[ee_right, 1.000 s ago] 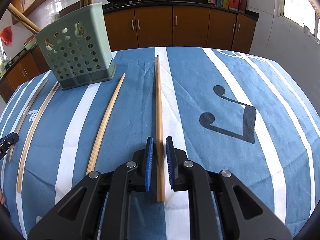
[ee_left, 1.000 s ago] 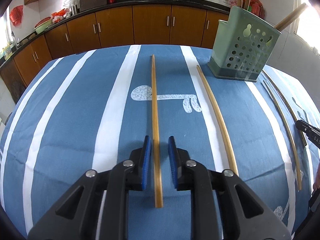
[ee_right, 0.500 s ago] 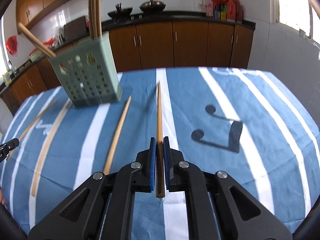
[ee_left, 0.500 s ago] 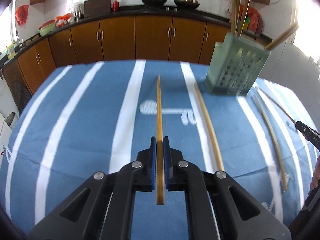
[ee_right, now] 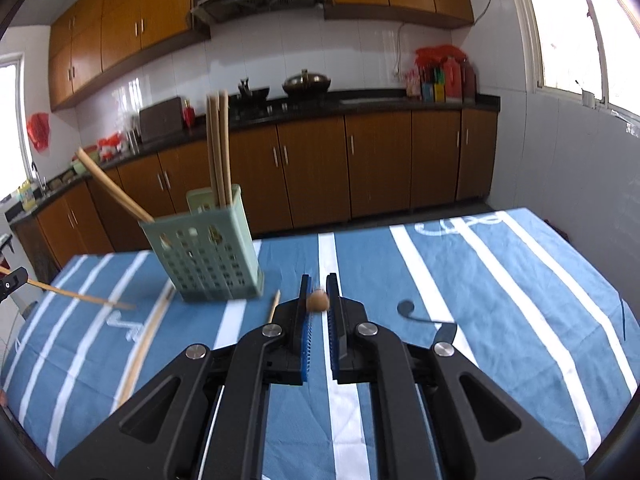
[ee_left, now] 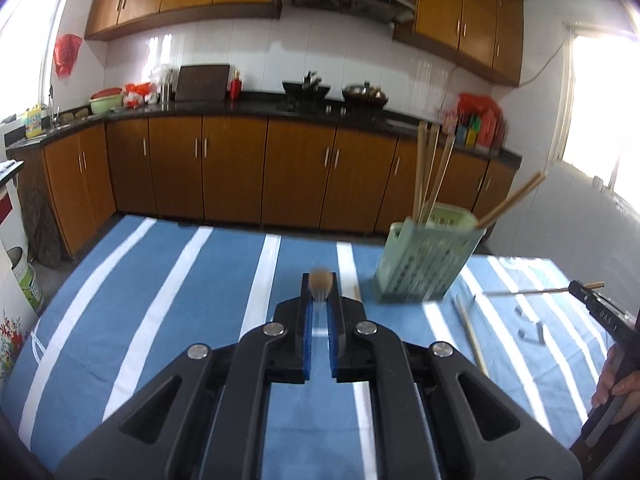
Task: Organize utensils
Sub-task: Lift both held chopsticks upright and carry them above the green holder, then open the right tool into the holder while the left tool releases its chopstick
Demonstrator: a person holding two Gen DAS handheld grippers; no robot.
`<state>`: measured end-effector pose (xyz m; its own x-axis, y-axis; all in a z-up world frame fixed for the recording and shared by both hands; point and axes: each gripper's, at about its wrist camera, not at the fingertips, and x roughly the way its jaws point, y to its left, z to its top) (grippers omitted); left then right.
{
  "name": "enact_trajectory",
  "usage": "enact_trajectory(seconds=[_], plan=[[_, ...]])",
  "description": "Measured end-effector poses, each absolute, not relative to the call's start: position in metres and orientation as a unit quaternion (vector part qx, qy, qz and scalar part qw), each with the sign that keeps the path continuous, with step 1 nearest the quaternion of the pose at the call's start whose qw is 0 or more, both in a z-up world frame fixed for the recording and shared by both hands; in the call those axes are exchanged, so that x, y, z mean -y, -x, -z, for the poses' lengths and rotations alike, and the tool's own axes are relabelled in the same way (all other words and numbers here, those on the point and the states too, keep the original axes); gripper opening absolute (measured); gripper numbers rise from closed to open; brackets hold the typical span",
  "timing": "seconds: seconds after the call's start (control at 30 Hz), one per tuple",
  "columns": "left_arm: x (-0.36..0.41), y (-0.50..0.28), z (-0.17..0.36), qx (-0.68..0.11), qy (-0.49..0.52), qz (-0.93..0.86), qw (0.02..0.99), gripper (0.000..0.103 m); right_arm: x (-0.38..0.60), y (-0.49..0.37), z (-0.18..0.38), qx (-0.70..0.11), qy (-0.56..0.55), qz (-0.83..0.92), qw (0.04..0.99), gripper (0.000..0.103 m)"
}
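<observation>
My left gripper (ee_left: 320,292) is shut on a long wooden chopstick (ee_left: 320,280), lifted off the table and seen end-on. My right gripper (ee_right: 318,300) is shut on another chopstick (ee_right: 318,300), also raised and seen end-on. The green perforated utensil holder (ee_left: 428,260) stands on the blue striped tablecloth to the right of my left gripper; it holds several chopsticks. In the right wrist view the holder (ee_right: 204,252) stands to the left. The right gripper's chopstick shows in the left wrist view (ee_left: 524,291), and the left gripper's chopstick shows at the left edge of the right wrist view (ee_right: 76,295).
Loose chopsticks lie on the cloth near the holder (ee_left: 472,332) (ee_right: 144,340) (ee_right: 274,306). The blue striped tablecloth (ee_left: 180,300) covers the table. Kitchen cabinets (ee_left: 240,168) and a counter stand beyond the far edge.
Both grippers closed on their chopsticks, lifted them off the cloth and tilted up, so the sticks now point at the cameras and the kitchen wall fills the views.
</observation>
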<state>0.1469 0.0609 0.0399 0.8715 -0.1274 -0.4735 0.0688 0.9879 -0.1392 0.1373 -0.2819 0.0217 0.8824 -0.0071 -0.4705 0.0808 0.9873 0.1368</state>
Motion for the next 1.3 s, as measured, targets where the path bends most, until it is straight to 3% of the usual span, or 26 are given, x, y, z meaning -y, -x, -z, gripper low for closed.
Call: enact_trajectory(seconds=[0.33,0.9,1.07,1.3], plan=[[-0.052,-0.15,-0.073,-0.221,0.059,0.065,0.971,0.007,0.285,-0.138,-0.048,-0.21,-0.084,0.014,0.974,0.007],[-0.001,-0.158,-0.174,-0.128,0.076,0.159,0.976,0.007,0.258,-0.14,-0.166,-0.053,-0.121,-0.08,0.988,0.007],[0.016,-0.182,-0.18,-0.103,0.081,0.138,0.982,0.007,0.246,-0.161,-0.17,-0.019,-0.118,-0.072,0.99,0.007],[0.026,-0.218,-0.155,-0.113,0.085,0.127,0.982,0.007,0.234,-0.199,-0.144,-0.046,-0.112,-0.061,0.991,0.007]])
